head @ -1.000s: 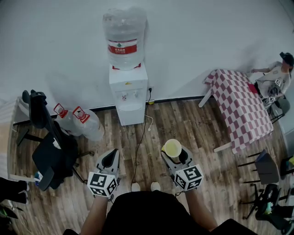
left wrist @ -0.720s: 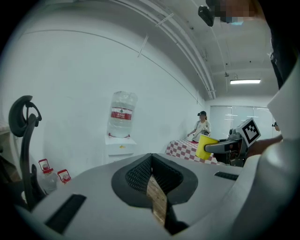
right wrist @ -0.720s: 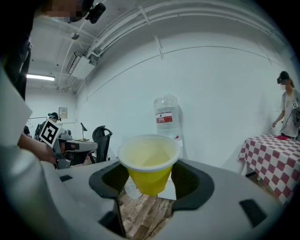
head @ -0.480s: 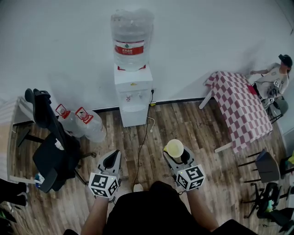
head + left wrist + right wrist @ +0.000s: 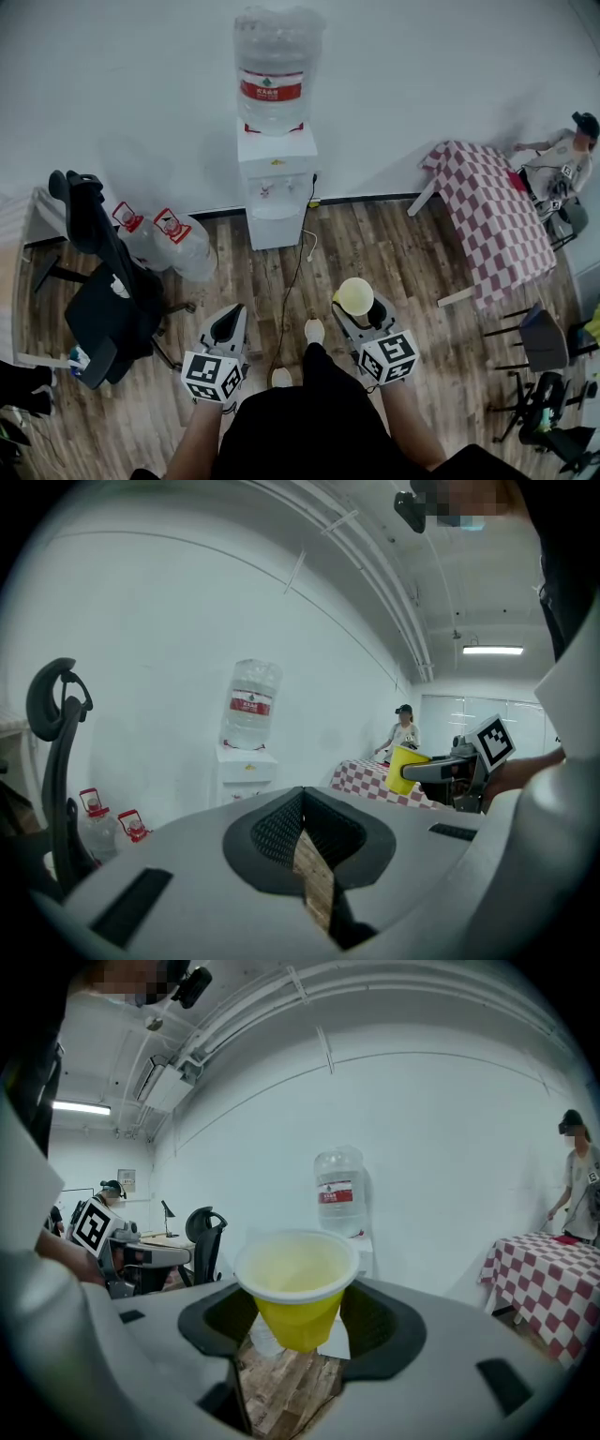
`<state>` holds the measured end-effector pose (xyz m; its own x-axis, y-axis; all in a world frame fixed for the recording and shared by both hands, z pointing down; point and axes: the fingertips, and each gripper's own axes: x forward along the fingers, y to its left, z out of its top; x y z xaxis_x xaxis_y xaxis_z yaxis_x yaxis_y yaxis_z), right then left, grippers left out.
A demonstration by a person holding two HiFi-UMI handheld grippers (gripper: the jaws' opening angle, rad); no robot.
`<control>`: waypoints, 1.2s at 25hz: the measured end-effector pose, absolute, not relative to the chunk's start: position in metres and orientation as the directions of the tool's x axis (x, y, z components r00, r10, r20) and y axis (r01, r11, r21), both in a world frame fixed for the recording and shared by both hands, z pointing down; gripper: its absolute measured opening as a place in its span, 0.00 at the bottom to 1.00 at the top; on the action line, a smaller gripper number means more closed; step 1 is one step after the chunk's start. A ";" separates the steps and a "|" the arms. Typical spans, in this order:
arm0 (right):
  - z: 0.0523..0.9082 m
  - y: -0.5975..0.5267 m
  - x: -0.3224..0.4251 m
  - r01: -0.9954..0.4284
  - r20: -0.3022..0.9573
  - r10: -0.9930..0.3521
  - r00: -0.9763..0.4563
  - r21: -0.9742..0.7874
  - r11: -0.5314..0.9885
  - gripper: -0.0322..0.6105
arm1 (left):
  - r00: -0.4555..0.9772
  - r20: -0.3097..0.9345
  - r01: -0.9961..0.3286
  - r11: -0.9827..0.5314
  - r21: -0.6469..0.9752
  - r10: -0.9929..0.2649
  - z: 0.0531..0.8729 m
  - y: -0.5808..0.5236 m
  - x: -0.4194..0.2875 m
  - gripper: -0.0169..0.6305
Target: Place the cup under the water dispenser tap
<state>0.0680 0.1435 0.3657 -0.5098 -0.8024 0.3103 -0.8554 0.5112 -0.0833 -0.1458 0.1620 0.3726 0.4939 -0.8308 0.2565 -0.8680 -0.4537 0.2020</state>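
A yellow cup point(image 5: 354, 296) stands upright between the jaws of my right gripper point(image 5: 357, 311), which is shut on its lower wall. In the right gripper view the cup point(image 5: 298, 1293) looks empty, and the white water dispenser point(image 5: 342, 1206) with its big bottle stands beyond it. From the head view the dispenser point(image 5: 275, 192) is against the wall straight ahead, some floor away from both grippers. My left gripper point(image 5: 225, 326) hangs beside the right one, its tips together and nothing in them. The left gripper view shows its own jaws point(image 5: 302, 803) closed, with the cup point(image 5: 403, 766) off to the right.
Two spare water bottles point(image 5: 169, 246) lie left of the dispenser, next to a black office chair point(image 5: 103, 286). A cable point(image 5: 295, 272) runs along the wooden floor. A checked table point(image 5: 497, 220) and a person point(image 5: 562, 164) are at the right, with chairs point(image 5: 544, 347) nearer.
The person has stepped forward, one foot now showing ahead between the grippers, and the dispenser sits a little nearer. Both grippers travelled along, their grips unchanged.
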 end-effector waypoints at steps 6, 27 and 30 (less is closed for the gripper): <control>0.370 0.122 0.065 -0.844 0.314 -0.788 -0.529 -0.094 0.528 0.47 | 0.476 0.268 -0.878 -0.434 0.204 -0.838 0.377 0.147 -0.149 0.05; 0.389 -0.037 0.098 -0.757 0.335 -0.690 -0.642 -0.134 0.639 0.47 | 0.404 0.314 -0.914 -0.369 0.167 -0.859 0.374 -0.002 -0.093 0.05; 0.395 -0.060 0.104 -0.737 0.348 -0.666 -0.660 -0.132 0.663 0.47 | 0.387 0.323 -0.922 -0.350 0.167 -0.863 0.375 -0.024 -0.082 0.05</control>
<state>0.1040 -0.0604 0.3952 -0.6603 -0.6656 0.3477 -0.7373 0.6626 -0.1318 -0.0820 -0.0239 0.3751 0.3870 -0.8635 0.3235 -0.9215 -0.3503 0.1674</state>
